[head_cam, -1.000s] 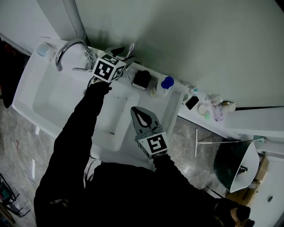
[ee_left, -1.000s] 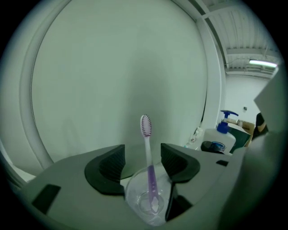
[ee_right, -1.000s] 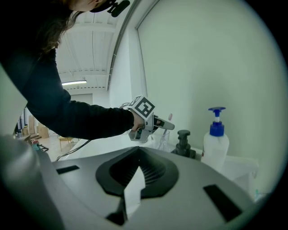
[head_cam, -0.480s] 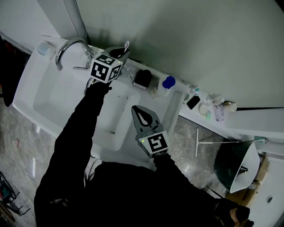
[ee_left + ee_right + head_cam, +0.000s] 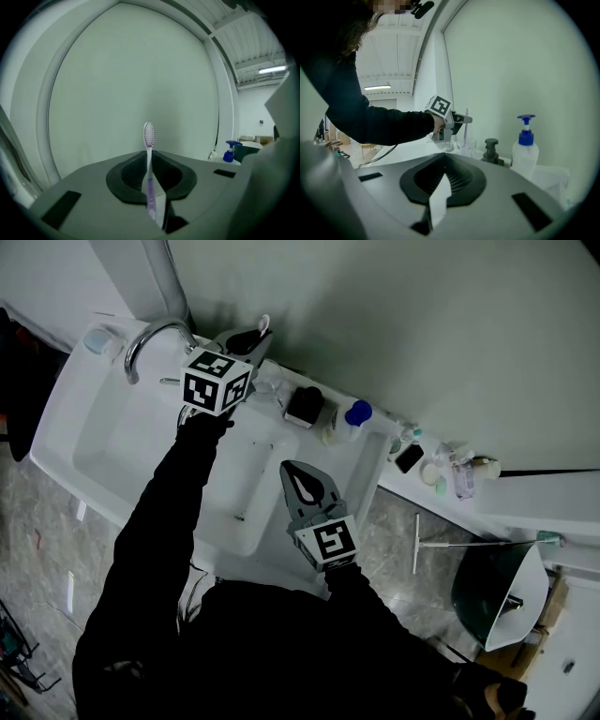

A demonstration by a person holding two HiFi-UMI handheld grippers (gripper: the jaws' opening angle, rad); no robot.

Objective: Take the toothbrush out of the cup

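Left tongs (image 5: 150, 185) clamped on handle of purple toothbrush (image 5: 148, 150), jaws just been closing on it. Brush held upright, bristles up, right above clear cup (image 5: 270, 381) at back rim of sink (image 5: 70, 442). Can't be told whether lower end is clear of cup rim. Right tongs (image 5: 439, 194) pressed together, nothing gripped, parked over sink front, well apart from cup.

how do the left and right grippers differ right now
The left gripper is shut on the toothbrush, its jaws having just been closing on it; the right gripper is shut on nothing. The left is at the back by the faucet; the right hangs over the sink's near side. Each carries a marker cube.
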